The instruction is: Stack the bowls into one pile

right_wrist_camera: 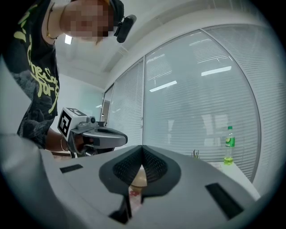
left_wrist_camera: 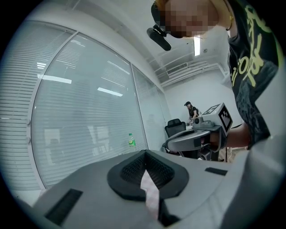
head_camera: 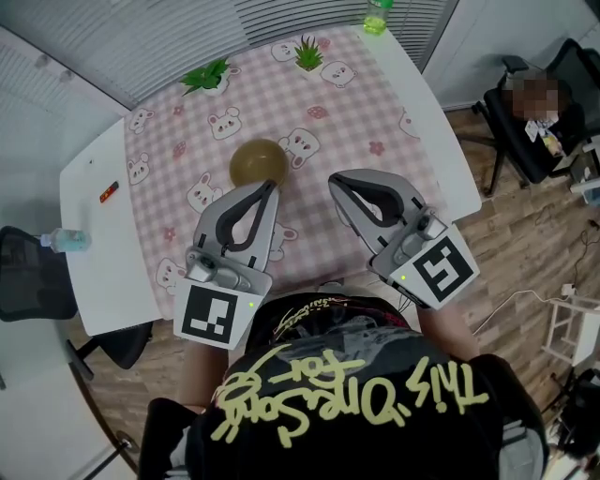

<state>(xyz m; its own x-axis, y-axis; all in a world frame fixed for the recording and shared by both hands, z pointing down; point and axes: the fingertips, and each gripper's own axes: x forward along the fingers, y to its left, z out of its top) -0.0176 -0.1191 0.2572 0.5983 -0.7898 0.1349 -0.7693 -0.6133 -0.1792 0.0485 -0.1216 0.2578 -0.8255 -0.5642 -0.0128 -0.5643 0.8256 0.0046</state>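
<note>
An olive-brown bowl (head_camera: 258,161) rests on the pink checked tablecloth (head_camera: 347,103), and it reads as a single pile from above. My left gripper (head_camera: 271,186) hovers just in front of the bowl, jaws shut and holding nothing. My right gripper (head_camera: 336,181) hangs to the bowl's right, also shut and holding nothing. In the left gripper view the closed jaws (left_wrist_camera: 145,153) point level toward a glass wall, with the right gripper (left_wrist_camera: 196,136) beside them. The right gripper view shows its closed jaws (right_wrist_camera: 143,147), a sliver of the bowl (right_wrist_camera: 139,180) below them, and the left gripper (right_wrist_camera: 94,134).
Two small potted plants (head_camera: 206,75) (head_camera: 307,53) and a green bottle (head_camera: 378,14) stand at the table's far side. A water bottle (head_camera: 66,241) and a small red object (head_camera: 109,192) lie on the white table (head_camera: 94,281) at left. A person sits on a chair (head_camera: 534,103) at right.
</note>
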